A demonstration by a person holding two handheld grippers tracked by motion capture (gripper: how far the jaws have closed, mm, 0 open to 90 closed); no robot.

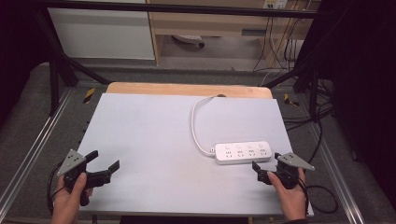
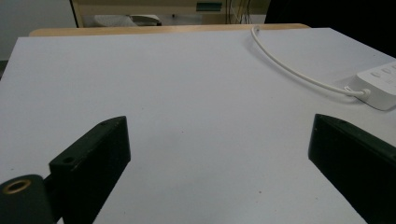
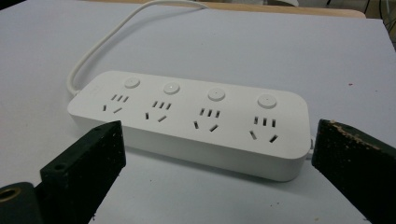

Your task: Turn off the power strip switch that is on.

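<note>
A white power strip (image 1: 243, 152) with several sockets and round buttons lies flat on the pale grey mat (image 1: 149, 135), right of centre. Its white cable (image 1: 195, 125) curves off toward the table's far edge. My right gripper (image 1: 266, 161) is held just in front of the strip's right end, jaws wide open and not touching it. In the right gripper view the strip (image 3: 191, 119) spans the gap ahead of both black jaws. My left gripper (image 1: 106, 159) hovers open near the front left of the mat, holding nothing. In the left gripper view the strip's end (image 2: 379, 86) and cable (image 2: 294, 72) lie far right.
A wooden table edge (image 1: 187, 88) shows behind the mat. Metal frame rails (image 1: 32, 144) run along both sides. Black cables (image 1: 322, 196) lie on the floor to the right. A cabinet (image 1: 102, 32) and a shelf unit stand beyond the table.
</note>
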